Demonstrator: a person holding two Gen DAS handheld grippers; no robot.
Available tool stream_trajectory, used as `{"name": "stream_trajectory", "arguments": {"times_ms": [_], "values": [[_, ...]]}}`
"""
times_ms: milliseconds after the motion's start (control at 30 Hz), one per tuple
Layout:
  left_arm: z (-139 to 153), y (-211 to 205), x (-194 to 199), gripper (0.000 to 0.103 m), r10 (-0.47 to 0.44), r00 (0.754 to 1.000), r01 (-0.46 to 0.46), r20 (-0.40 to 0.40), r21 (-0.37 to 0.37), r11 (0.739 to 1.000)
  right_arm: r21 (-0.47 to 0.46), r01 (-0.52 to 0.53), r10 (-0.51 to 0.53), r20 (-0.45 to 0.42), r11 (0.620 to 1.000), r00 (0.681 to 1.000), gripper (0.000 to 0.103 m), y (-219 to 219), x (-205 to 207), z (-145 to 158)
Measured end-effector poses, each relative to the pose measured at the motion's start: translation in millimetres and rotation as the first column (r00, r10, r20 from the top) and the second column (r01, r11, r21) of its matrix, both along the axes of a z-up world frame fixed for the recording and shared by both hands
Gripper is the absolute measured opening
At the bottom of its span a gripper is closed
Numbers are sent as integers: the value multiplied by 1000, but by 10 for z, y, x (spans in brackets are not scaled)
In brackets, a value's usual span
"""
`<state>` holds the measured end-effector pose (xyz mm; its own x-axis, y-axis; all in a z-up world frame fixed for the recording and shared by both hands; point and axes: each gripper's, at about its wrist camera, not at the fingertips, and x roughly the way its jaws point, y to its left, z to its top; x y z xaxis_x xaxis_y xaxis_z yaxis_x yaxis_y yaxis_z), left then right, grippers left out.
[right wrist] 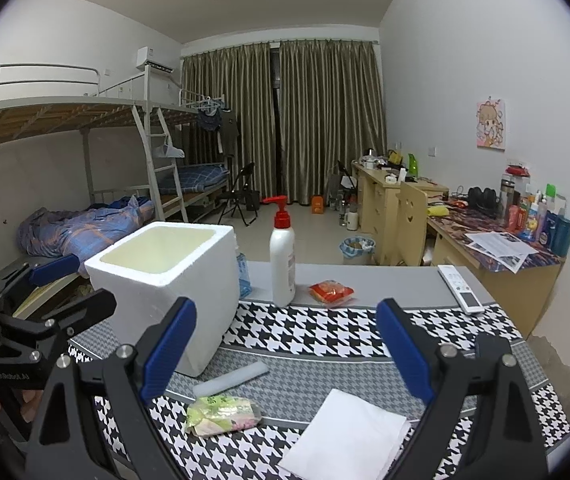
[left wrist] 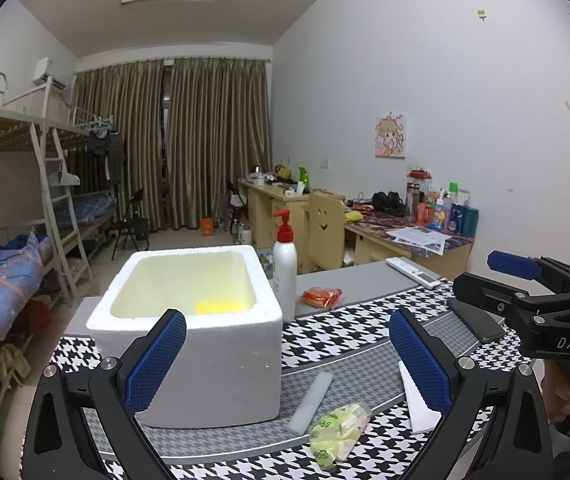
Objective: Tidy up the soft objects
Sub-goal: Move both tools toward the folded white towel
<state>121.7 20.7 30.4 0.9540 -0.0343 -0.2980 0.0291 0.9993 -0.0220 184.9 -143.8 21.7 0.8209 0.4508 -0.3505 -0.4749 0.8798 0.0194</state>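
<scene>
A white foam box (left wrist: 189, 340) (right wrist: 165, 280) stands on the houndstooth cloth, with a yellow thing (left wrist: 221, 306) lying inside it. In front of it lie a green soft packet (left wrist: 339, 432) (right wrist: 221, 414), a pale foam strip (left wrist: 311, 402) (right wrist: 231, 378) and a folded white tissue (left wrist: 417, 404) (right wrist: 349, 436). A red packet (left wrist: 321, 298) (right wrist: 331, 292) lies farther back. My left gripper (left wrist: 287, 360) is open, one finger before the box. My right gripper (right wrist: 287, 352) is open above the tissue and holds nothing.
A white pump bottle (left wrist: 284, 268) (right wrist: 282, 256) with a red top stands right of the box. A white remote (left wrist: 413, 272) (right wrist: 461, 288) and a dark phone (left wrist: 481, 322) lie at the table's right. Desks, a chair and bunk beds fill the room behind.
</scene>
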Motion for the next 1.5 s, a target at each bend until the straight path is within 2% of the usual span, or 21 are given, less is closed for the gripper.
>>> {"name": "stream_trajectory", "arguments": {"times_ms": [200,833,1500], "values": [[-41,-39,2,102,2,1000,-2,-7,12,1000,6,25,-25,-11,1000,1000,94,-77,-8,-63],[-249,-217,92,102,-71,995,72,-70,3,997,6,98,-98,-30,995,995,94,-283,-48,-188],[-544,-367,234,102,-125,981,129,-147,18,992,-22,151,-153,-105,988,983,94,-427,13,-513]]}}
